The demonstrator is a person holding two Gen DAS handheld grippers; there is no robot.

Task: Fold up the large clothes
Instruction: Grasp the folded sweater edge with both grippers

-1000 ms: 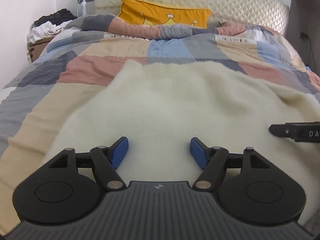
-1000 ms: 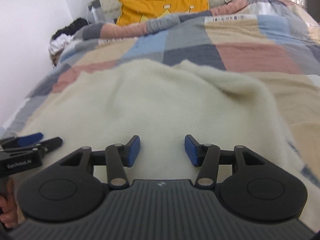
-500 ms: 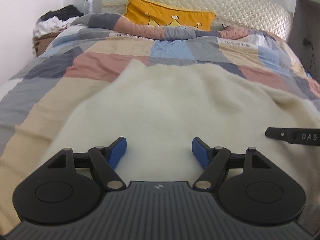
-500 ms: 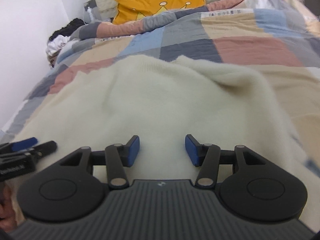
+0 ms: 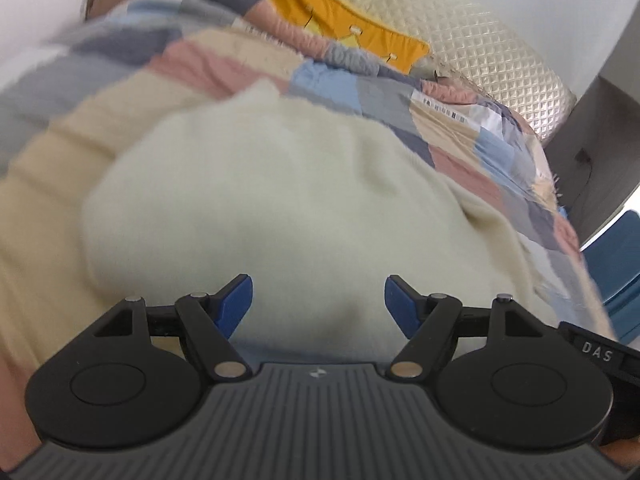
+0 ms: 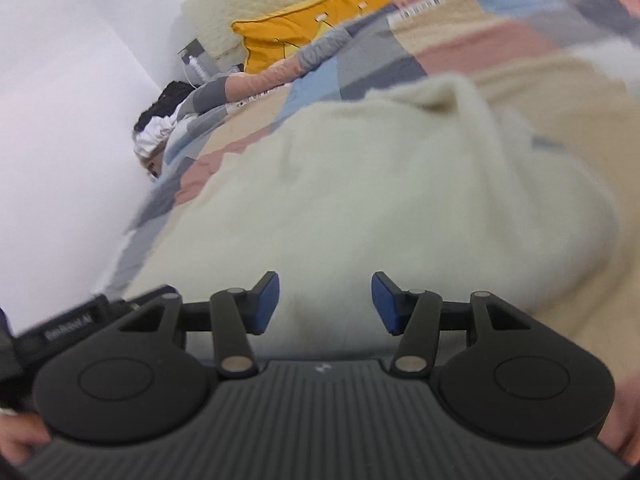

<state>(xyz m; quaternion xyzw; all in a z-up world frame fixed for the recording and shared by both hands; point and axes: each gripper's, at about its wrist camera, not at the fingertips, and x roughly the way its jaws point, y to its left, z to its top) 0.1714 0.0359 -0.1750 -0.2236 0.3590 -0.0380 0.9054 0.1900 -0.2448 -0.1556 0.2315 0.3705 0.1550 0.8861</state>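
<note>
A: Left wrist view. Left gripper (image 5: 318, 306) released, blue pads (image 5: 236, 306) well apart with nothing clamped. It hangs over the near part of the cream sweater (image 5: 280, 200).

B: Where does the sweater lie?

A: Spread flat on the patchwork quilt (image 5: 192, 60) of the bed, toward the foot, its far edge short of the middle. The yellow pillow (image 5: 344, 28) leans on the quilted headboard (image 5: 492, 60) at the head end. Frame is tilted and blurred at the left. A black bar marked "DAS" shows at the lower right edge; whether it belongs to the other gripper I cannot tell.

B: Right wrist view?

A: Right gripper (image 6: 325, 302) has its jaws opening, and nothing is clamped between the pads (image 6: 266, 302); only sweater (image 6: 380, 200) surface shows below the gap. A fold ridge runs along the sweater's right side. Quilt (image 6: 500, 40) beyond, pillow (image 6: 312, 36) at the head end, a pile of clothes (image 6: 160, 120) past the bed's left edge by the wall. Fingers (image 6: 20, 444) of a hand show at the lower left corner.
</note>
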